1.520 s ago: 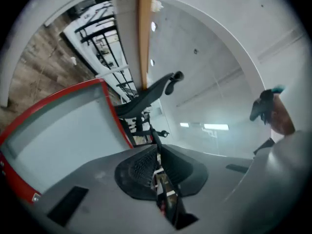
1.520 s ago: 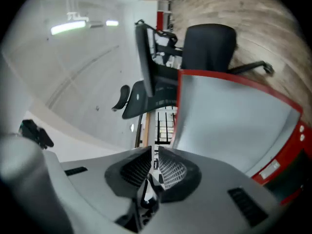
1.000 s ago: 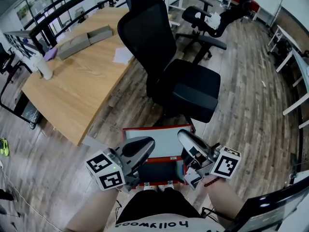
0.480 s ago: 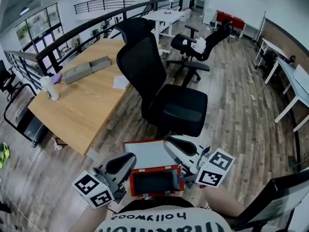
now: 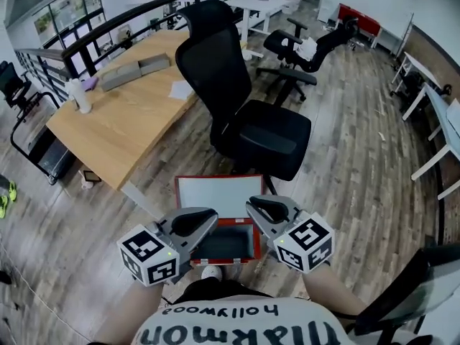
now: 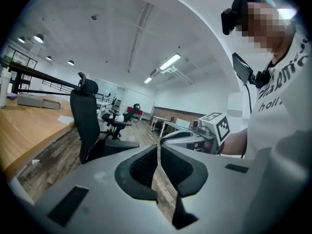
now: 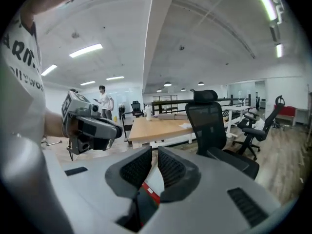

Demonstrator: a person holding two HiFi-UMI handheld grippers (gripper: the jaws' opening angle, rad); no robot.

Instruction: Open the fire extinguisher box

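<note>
The box point(image 5: 218, 194) lies on the floor below both jaw sets, and in the head view it sits between their tips. Its red-framed lid lies flat on the side far from the jaws, white face up. The dark cavity point(image 5: 228, 241) on the near side is exposed. Judged from this, the opening step looks complete or nearly so, and no latch or handle can be made out. The left gripper point(image 5: 205, 220) hangs above the left edge of the box. Its jaws are closed tip to tip and empty, with only floor showing through the slit in the left gripper view. The right gripper point(image 5: 260, 208) hangs above the right edge. Its jaws stand at a narrow gap and hold nothing, and a strip of the red box frame point(image 7: 151, 192) shows below that gap. Neither jaw set touches the box. A chair point(image 5: 244, 113) stands just beyond the lid, ahead of the jaws. Next move, if any: confirm that the lid rests fully open, then lift both jaw sets clear without catching the frame. If the lid needs further travel, the jaws must first be lowered to its edge.
</note>
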